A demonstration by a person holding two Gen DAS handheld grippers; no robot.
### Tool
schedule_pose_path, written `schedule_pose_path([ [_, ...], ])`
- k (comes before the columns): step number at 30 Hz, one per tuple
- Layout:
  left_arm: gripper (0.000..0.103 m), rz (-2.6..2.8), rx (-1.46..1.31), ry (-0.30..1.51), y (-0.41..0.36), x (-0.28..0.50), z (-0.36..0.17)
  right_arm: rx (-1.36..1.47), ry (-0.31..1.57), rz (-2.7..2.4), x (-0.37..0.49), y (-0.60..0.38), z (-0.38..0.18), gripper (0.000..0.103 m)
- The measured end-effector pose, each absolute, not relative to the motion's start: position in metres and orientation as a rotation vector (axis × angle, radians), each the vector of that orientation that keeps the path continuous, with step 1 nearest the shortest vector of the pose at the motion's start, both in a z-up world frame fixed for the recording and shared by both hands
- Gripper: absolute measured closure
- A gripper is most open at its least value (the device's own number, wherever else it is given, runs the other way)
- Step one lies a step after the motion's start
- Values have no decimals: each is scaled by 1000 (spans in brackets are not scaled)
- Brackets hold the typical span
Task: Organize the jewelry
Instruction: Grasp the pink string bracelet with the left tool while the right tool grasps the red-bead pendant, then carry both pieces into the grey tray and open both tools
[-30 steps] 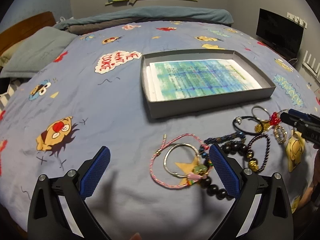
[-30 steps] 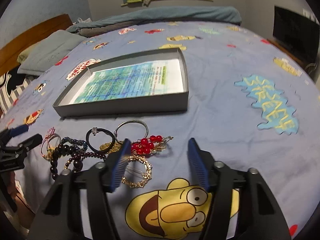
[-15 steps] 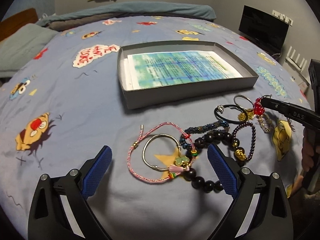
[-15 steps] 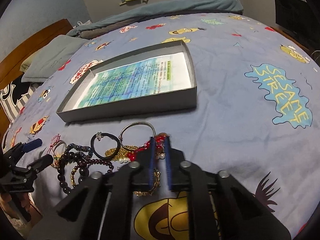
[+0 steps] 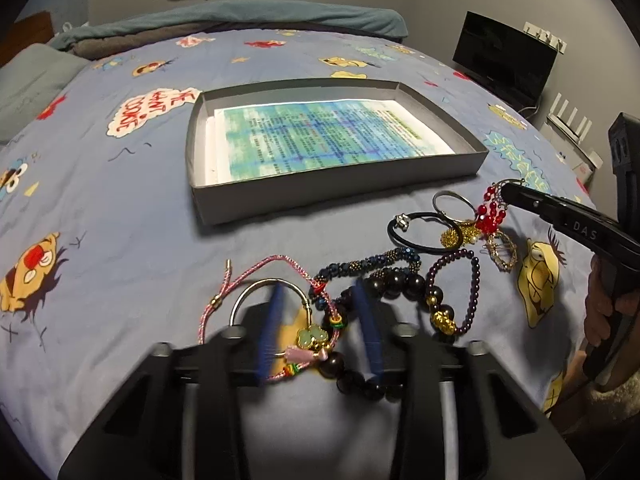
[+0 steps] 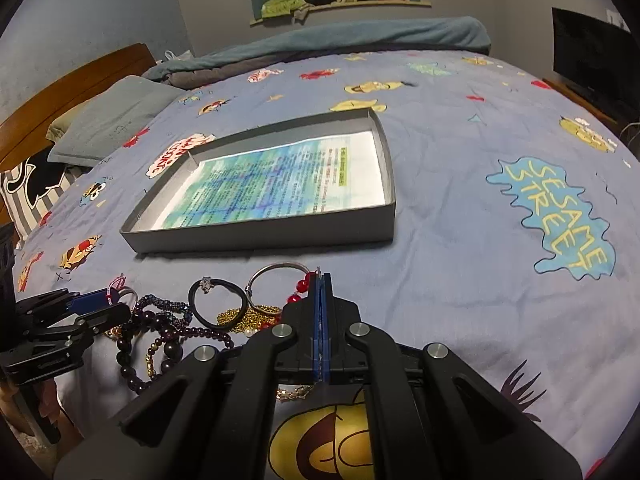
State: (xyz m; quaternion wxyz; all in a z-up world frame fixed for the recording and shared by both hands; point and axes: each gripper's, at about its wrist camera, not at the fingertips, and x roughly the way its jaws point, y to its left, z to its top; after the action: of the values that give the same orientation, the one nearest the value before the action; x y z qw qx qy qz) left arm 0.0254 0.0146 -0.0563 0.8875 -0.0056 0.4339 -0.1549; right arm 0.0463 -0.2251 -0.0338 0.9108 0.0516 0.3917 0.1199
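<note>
Jewelry lies in one loose cluster on the blue cartoon bedspread (image 5: 120, 208), in front of a single shallow grey box (image 5: 320, 204) lined with one printed blue-green sheet (image 5: 320, 140).

Counted from the left wrist view, the cluster holds about nine pieces: one red bead piece (image 5: 490, 212), one pink cord bracelet (image 5: 256, 268), one silver bangle (image 5: 240, 300) with a pale green charm (image 5: 312, 336), one large black bead bracelet (image 5: 396, 280), one dark blue beaded bracelet (image 5: 368, 260), one purple bead bracelet (image 5: 472, 280) with a gold bead, one black hair tie (image 5: 416, 228), one small silver ring hoop (image 5: 450, 204), and one gold filigree piece (image 5: 502, 252). A small heap of gold chain (image 5: 456, 236) sits among them; where pieces overlap the count is uncertain.

The right gripper (image 6: 321, 280) has its blue pads pressed together on the red bead piece, which hangs from the tip above the gold filigree piece, near the box's front right corner. The silver ring hoop and black hair tie lie just left of it.

The left gripper (image 5: 318, 328) is narrowed to a small gap, its blurred blue fingers (image 5: 268, 332) set down on either side of the green charm, one inside the silver bangle, the other against the large black beads. Whether the pads actually pinch anything I cannot tell.

Beyond the box lie one grey pillow (image 6: 108, 124), a rolled teal blanket (image 6: 340, 36) and a dark screen (image 5: 504, 60).
</note>
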Motion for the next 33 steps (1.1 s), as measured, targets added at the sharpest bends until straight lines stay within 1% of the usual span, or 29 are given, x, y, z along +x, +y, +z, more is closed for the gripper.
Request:
schedule_pose_path([
  [1, 92, -325, -15, 905, 16, 26, -56, 107, 803, 249, 46, -225, -33, 103],
  [3, 98, -316, -15, 896, 17, 27, -56, 102, 787, 244, 44, -226, -30, 103],
  [8, 99, -279, 3, 841, 22, 27, -41, 109, 751, 260, 42, -228, -20, 103],
  [11, 99, -275, 9, 796, 25, 24, -23, 89, 696, 254, 39, -226, -6, 103],
  [18, 99, -281, 38, 738, 29, 30, 16, 76, 652, 258, 46, -222, 19, 103],
  [26, 99, -284, 55, 688, 33, 71, 56, 49, 591, 259, 86, -213, 62, 103],
  [30, 99, -290, 47, 689, 31, 106, 57, 70, 565, 238, 117, -212, 71, 103],
  [33, 99, -276, 52, 702, 26, 133, 50, 116, 567, 242, 144, -212, 68, 103],
])
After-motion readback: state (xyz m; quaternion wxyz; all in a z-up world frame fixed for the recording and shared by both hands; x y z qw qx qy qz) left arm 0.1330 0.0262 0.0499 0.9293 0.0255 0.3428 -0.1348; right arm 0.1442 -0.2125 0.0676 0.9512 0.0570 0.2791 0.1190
